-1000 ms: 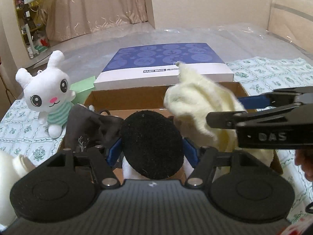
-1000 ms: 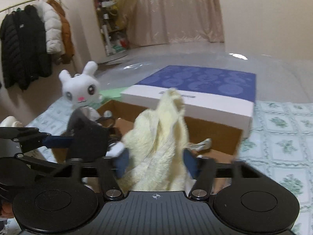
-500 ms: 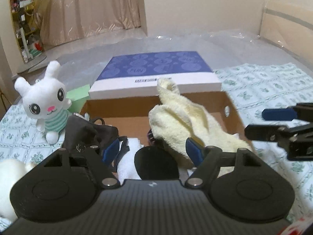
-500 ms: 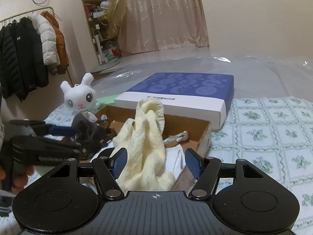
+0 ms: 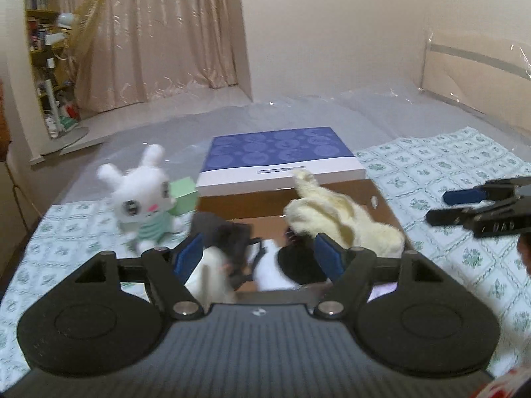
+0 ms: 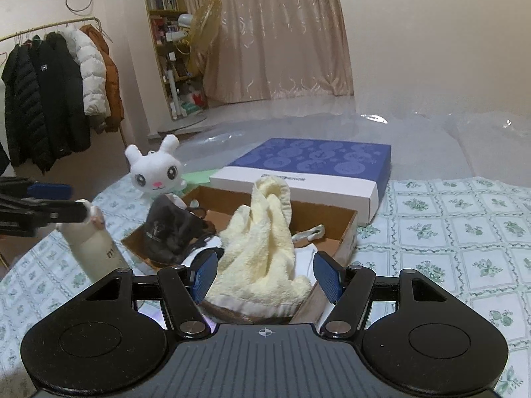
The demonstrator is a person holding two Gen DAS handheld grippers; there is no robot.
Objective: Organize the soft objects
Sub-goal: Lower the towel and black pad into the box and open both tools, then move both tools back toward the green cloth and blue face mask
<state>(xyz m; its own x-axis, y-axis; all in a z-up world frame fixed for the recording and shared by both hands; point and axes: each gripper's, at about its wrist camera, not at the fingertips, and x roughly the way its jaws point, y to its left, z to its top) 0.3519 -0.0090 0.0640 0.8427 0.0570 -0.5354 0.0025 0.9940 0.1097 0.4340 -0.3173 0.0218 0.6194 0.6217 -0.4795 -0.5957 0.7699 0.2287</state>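
Both tongs, left gripper [image 5: 259, 258] and right gripper [image 6: 265, 277], spread, empty; cream towel [image 6: 262, 248] (limp, light) in cardboard box [image 6: 346, 229]: pinch a raised fold.

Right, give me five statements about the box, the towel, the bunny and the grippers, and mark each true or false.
1. The yellow towel lies in the cardboard box. True.
2. The plush bunny sits inside the cardboard box. False: it stands outside, beside the box's far left corner.
3. The right gripper is clamped on the towel. False: its jaws stand apart, with the towel lying beyond them and not gripped.
4. The blue patterned box rests behind the cardboard box. True.
5. The left gripper holds the dark cloth. False: its jaws are open and empty; the cloth lies in the box.
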